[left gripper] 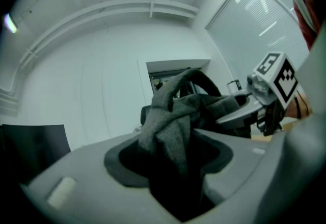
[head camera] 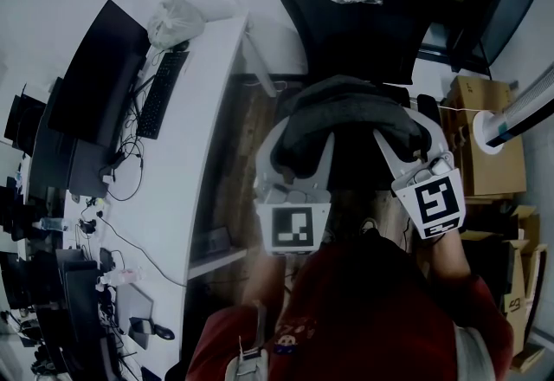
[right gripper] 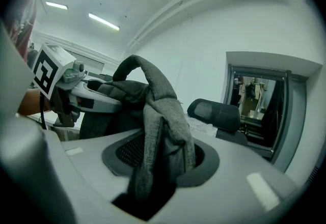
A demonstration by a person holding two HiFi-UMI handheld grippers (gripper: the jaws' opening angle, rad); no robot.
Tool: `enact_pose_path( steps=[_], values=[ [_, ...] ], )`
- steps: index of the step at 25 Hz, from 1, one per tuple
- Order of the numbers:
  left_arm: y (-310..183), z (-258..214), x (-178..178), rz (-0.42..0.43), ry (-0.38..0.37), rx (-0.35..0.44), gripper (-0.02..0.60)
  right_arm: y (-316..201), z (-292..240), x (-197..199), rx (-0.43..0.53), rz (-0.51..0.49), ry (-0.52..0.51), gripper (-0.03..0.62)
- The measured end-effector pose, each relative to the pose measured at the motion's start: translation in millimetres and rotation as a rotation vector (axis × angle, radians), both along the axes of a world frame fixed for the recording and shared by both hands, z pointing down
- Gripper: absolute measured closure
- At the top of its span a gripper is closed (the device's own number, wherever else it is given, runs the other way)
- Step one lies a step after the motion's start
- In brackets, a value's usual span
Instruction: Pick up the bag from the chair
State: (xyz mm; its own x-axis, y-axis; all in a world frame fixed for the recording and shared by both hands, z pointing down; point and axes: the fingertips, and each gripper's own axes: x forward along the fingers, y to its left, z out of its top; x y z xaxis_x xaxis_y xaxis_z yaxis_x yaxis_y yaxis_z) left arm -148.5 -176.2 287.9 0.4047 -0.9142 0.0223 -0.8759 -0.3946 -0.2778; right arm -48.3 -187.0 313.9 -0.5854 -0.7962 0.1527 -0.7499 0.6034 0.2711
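Up in front of the chair (head camera: 346,33), the bag (head camera: 346,115) hangs between left gripper (head camera: 299,164) and right gripper (head camera: 409,145), each pinching a fold of cloth at one end, guess that keeps it level.

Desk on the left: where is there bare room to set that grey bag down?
Bare: on the desk, the strip between the keyboard and its right edge, running toward the person. Crowded: the left side, with monitors and cables.
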Motion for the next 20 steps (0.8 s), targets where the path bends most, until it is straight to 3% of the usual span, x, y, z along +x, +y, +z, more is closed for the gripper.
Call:
enact_pose_path(
  steps=[20],
  values=[
    [-8.4, 2.0, 24.2, 0.021, -0.01, -0.001, 0.344, -6.5, 4.3, 24.1, -0.002, 0.021, 0.004, 0.43]
  ],
)
